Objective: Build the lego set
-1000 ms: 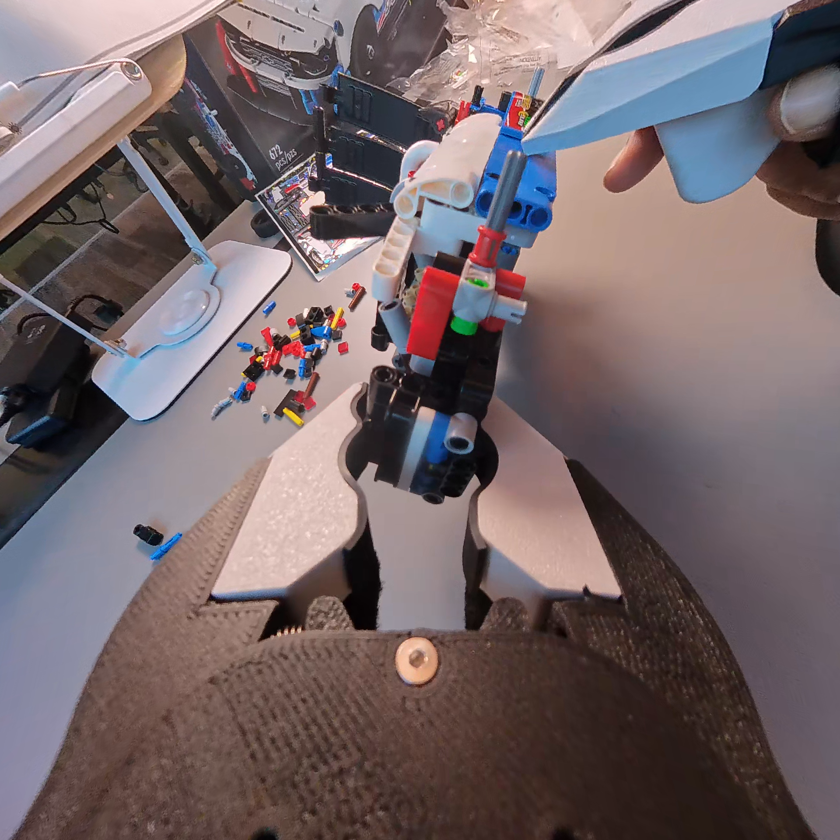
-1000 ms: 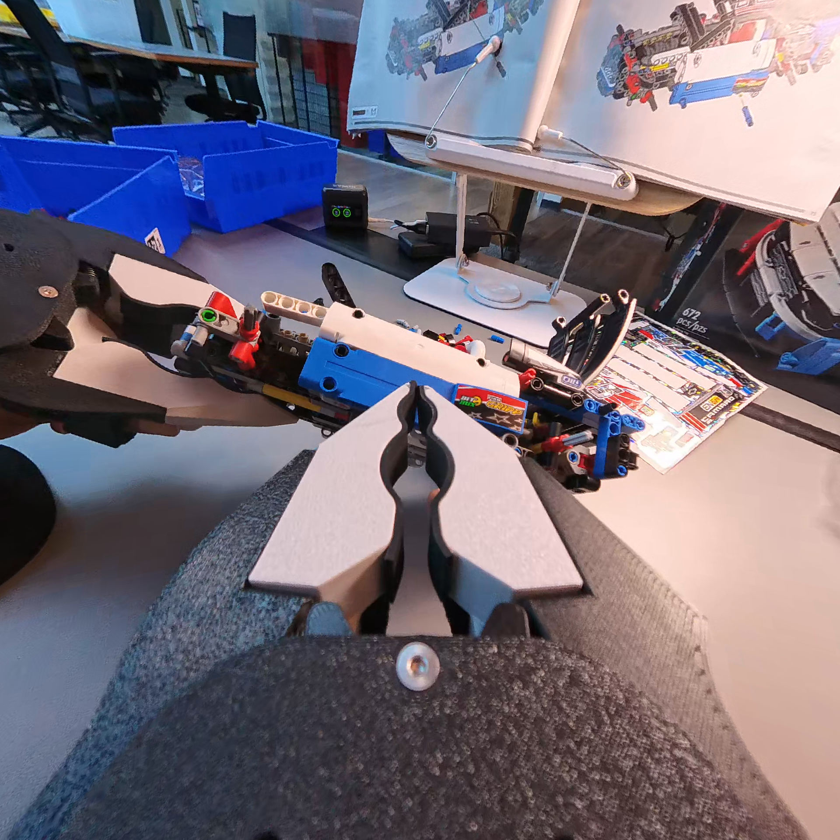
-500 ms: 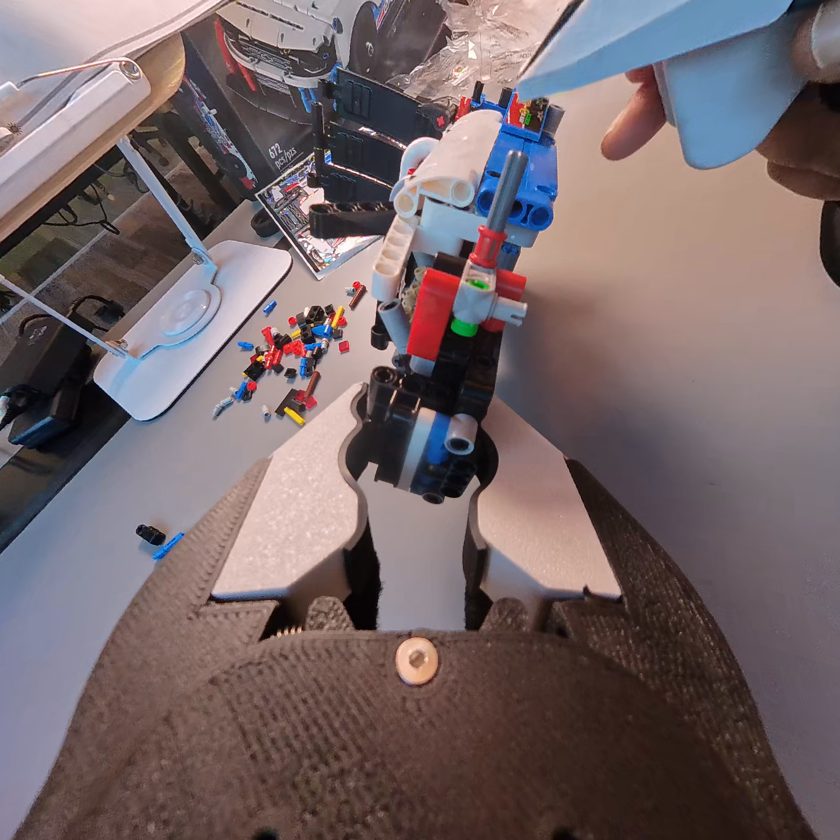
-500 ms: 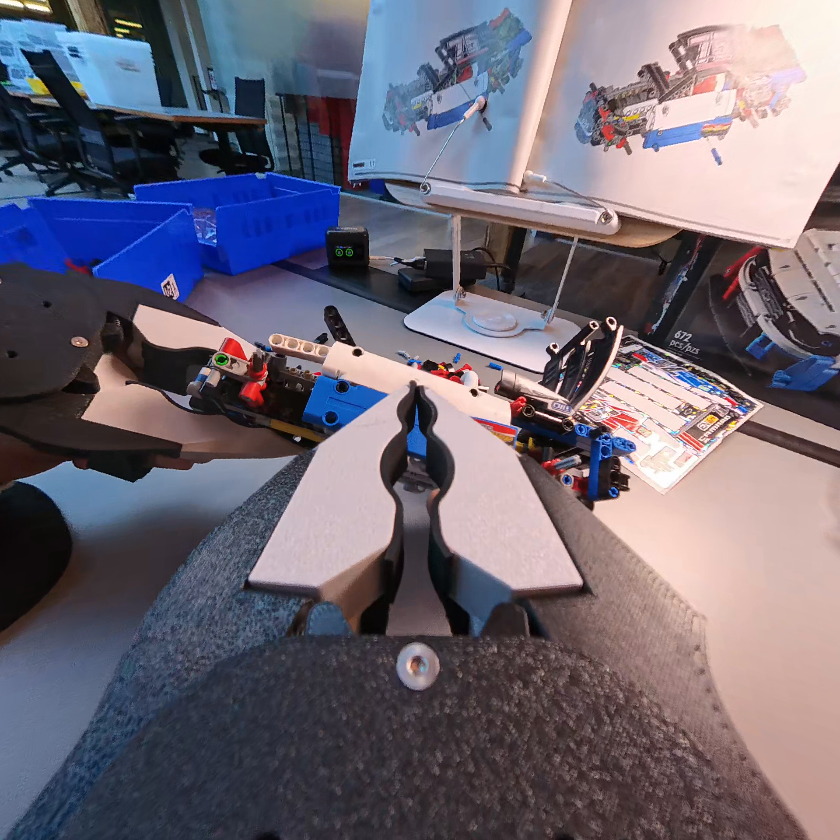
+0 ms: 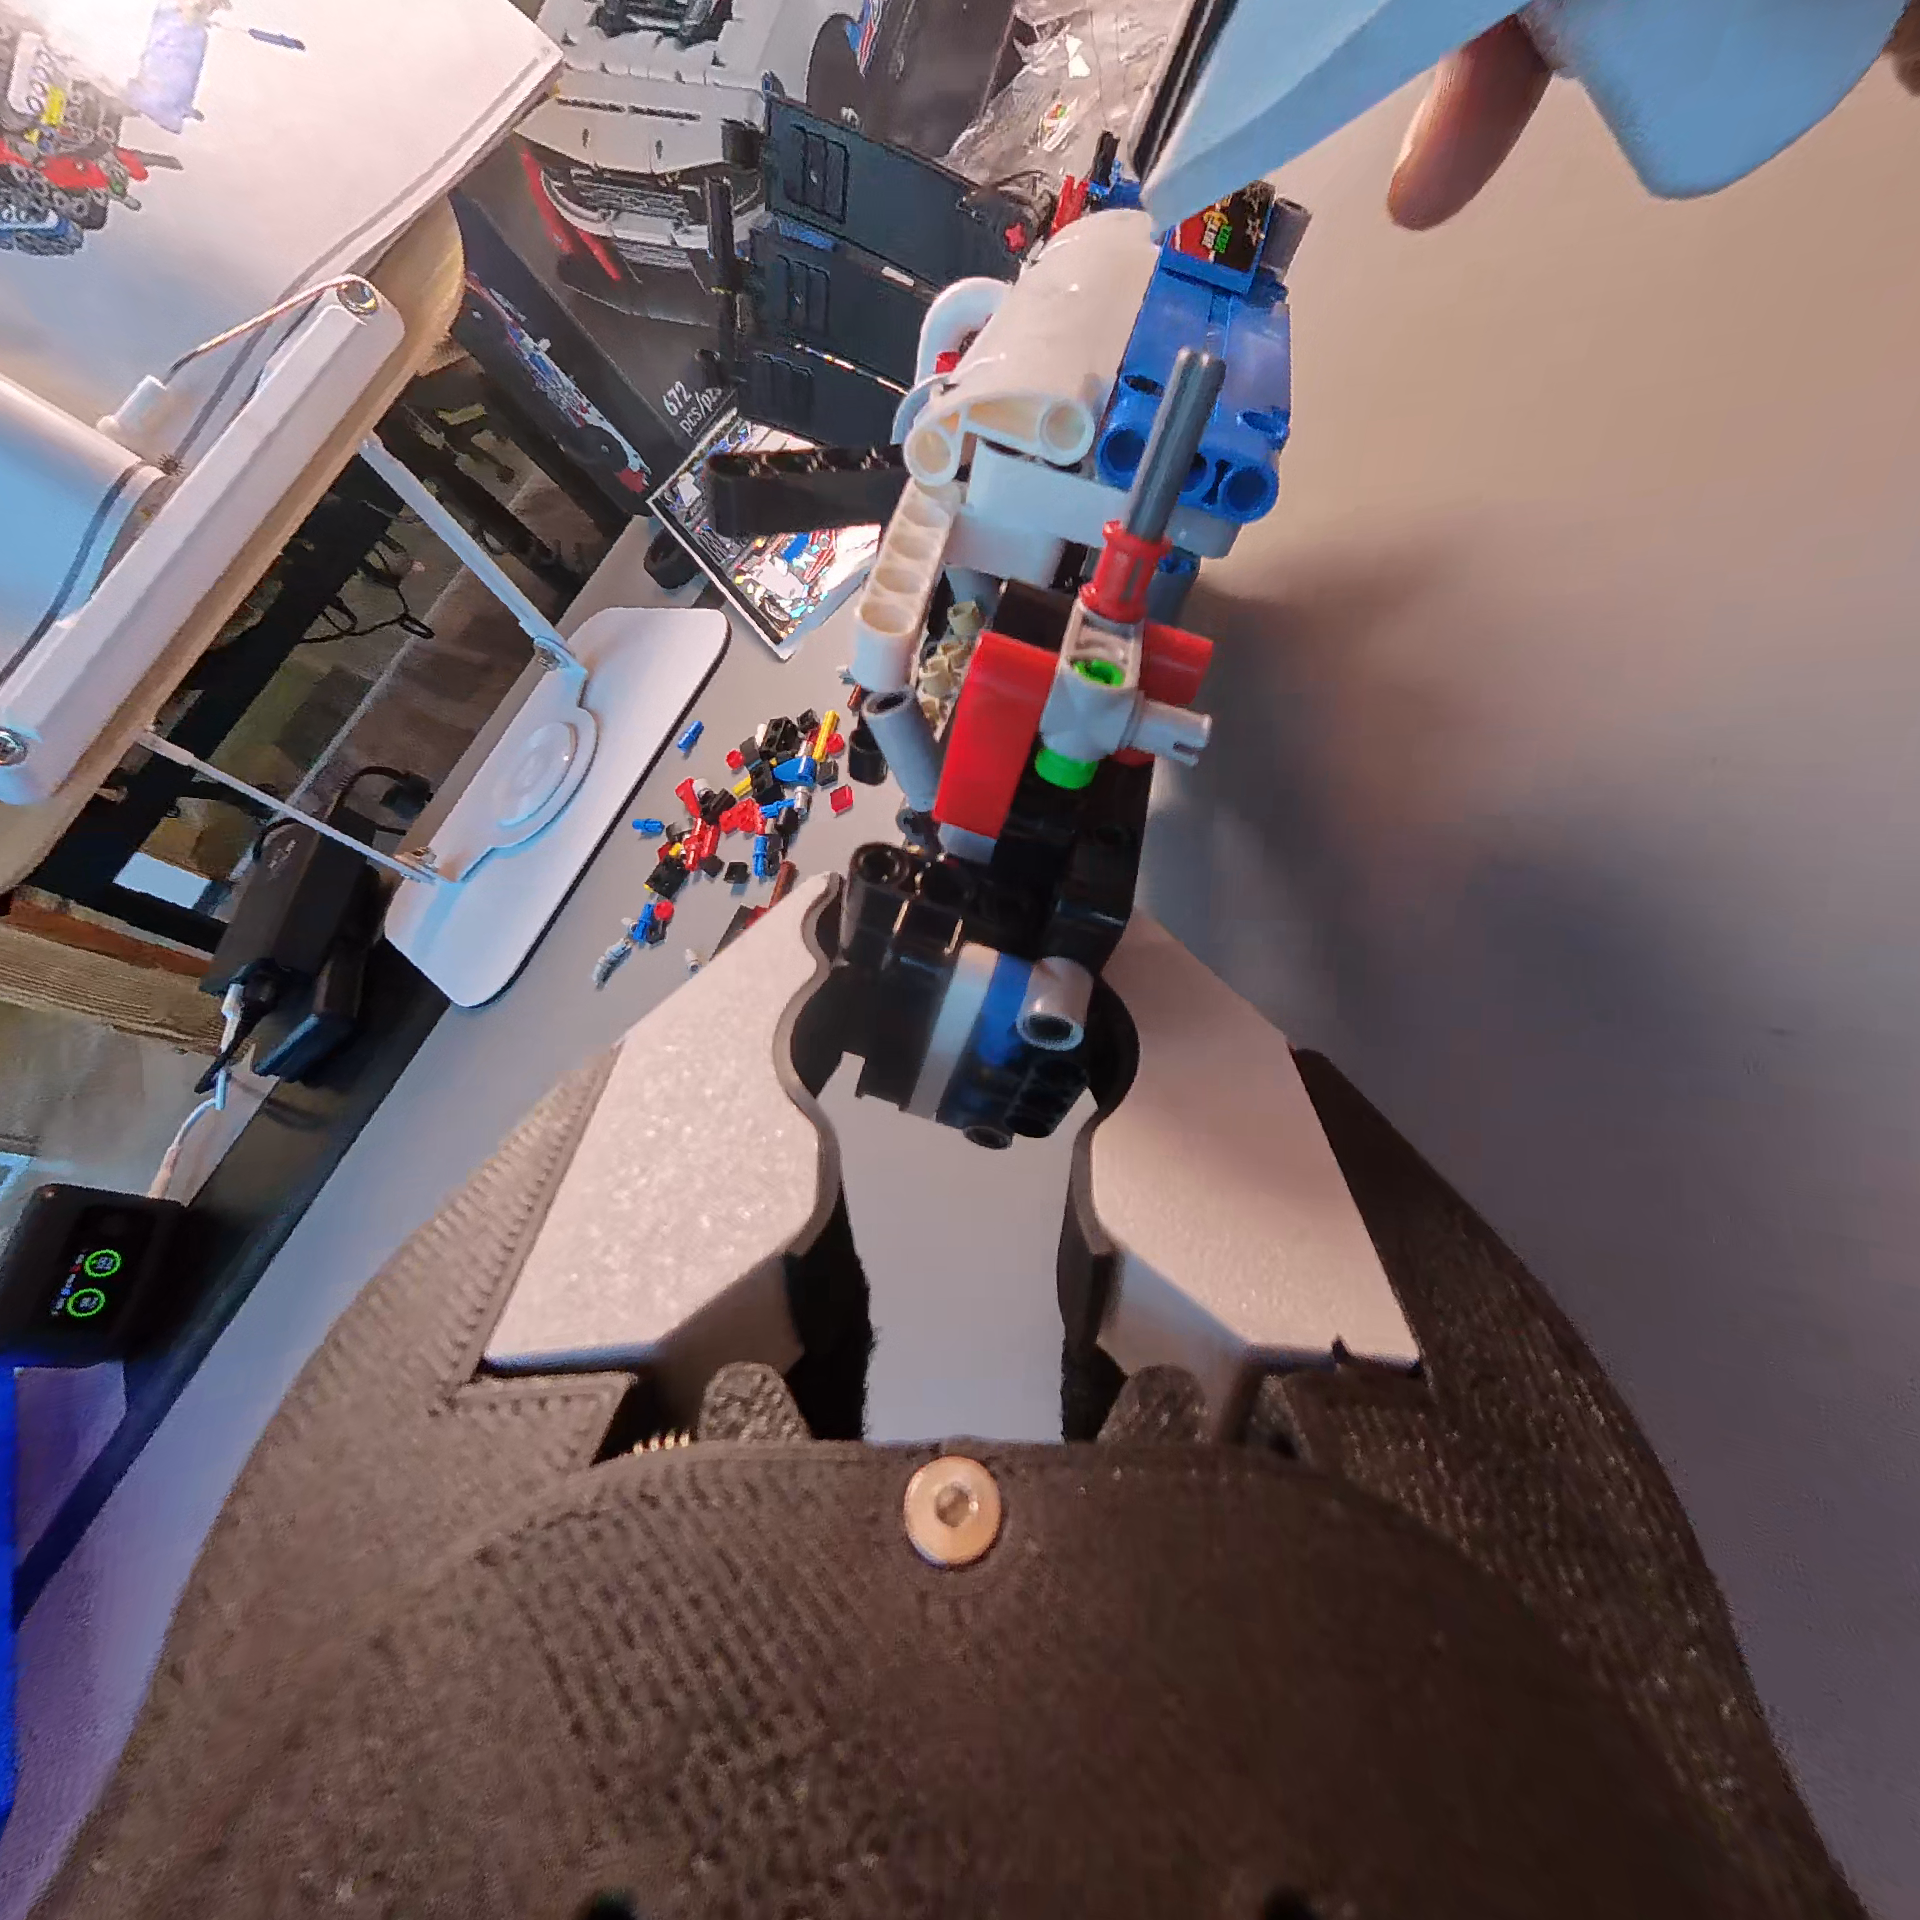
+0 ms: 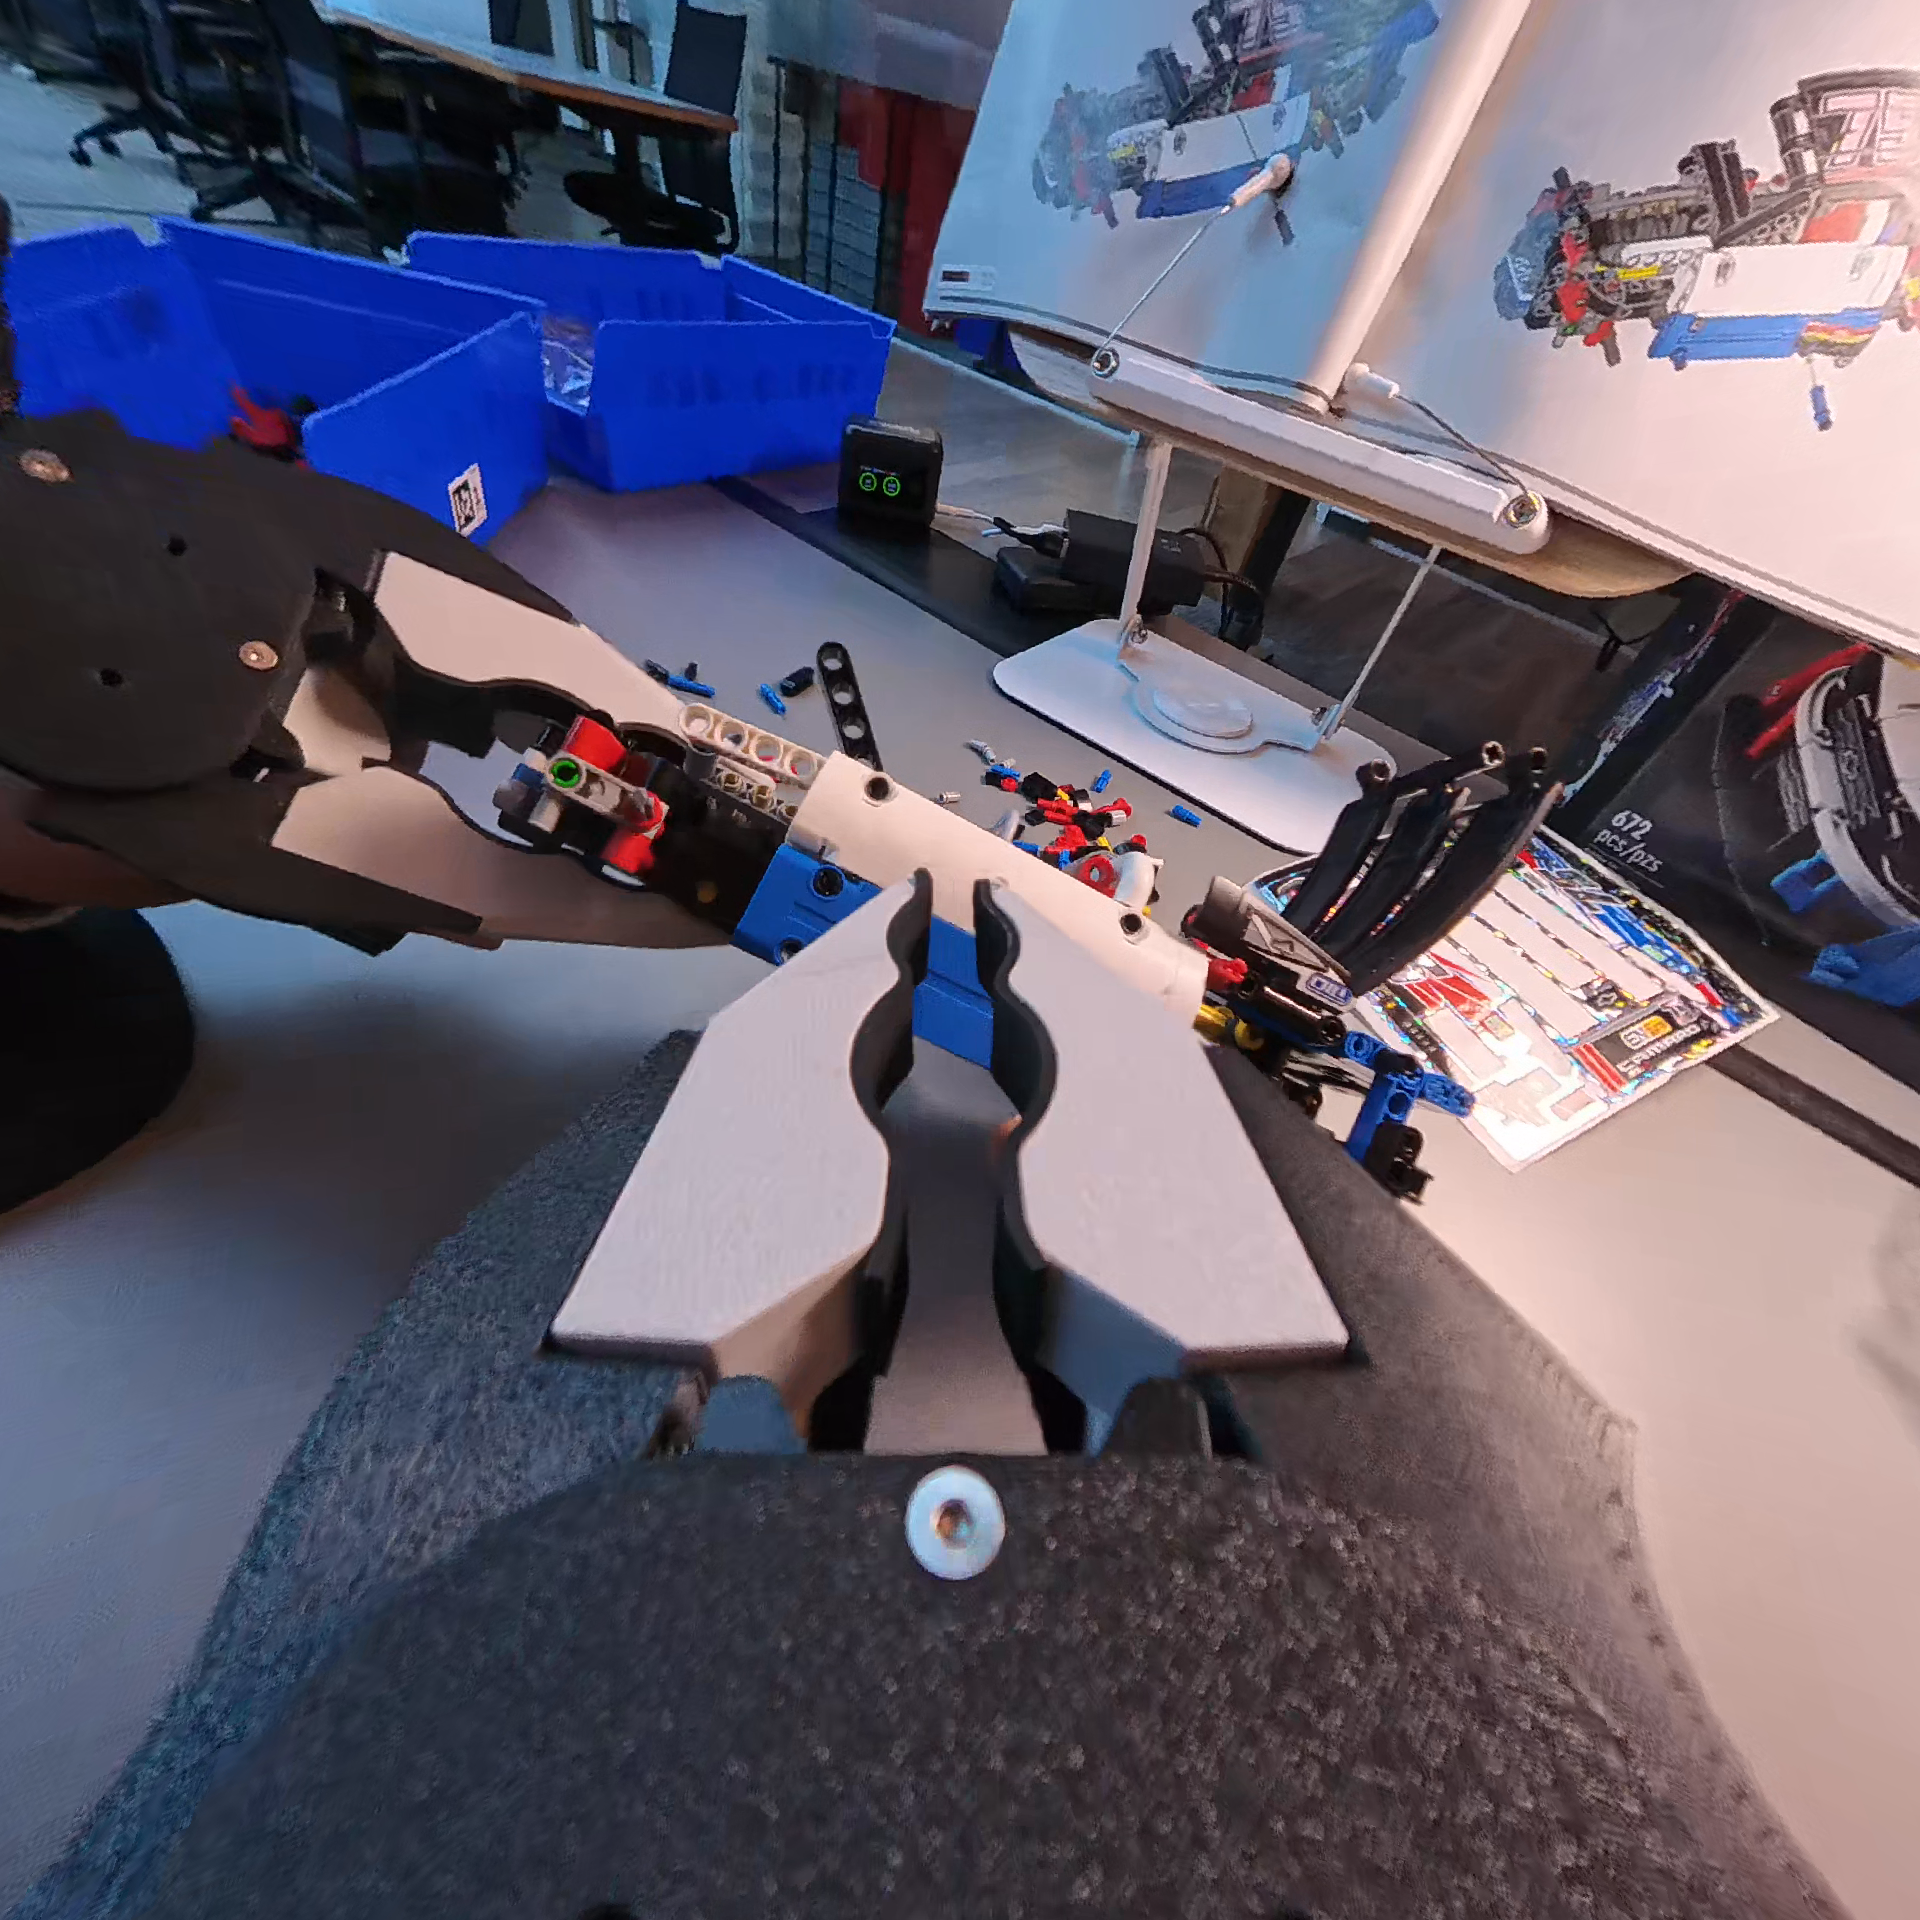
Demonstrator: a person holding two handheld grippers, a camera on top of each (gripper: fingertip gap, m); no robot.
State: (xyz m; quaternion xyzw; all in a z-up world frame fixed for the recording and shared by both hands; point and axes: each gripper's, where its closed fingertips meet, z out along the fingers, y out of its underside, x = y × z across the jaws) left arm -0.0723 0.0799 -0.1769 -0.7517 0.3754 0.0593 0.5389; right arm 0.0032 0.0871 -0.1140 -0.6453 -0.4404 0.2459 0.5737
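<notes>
Your build is well underway but not finished: the lego car [image 5: 1049, 582] already has a long chassis with white and blue side panels, a red block and grey axle at the near end, and black curved fins at the far end, yet a scatter of loose pieces [image 6: 1060, 805] lies on the desk [image 6: 1662, 1299] beyond it, so plenty is left to fit, and the open instruction book [image 6: 1621, 312] on its stand shows a fuller body. Your left gripper [image 5: 961, 1023] is clamped on the black end of the car, holding it up off the desk, with the length of the model pointing away from you. Your right gripper [image 6: 951, 914] has its jaws slightly apart with nothing between them, its tips just at the blue side panel midway along the car; whether they touch it I cannot tell. A sticker sheet [image 6: 1538, 1039] lies flat under the far end.
</notes>
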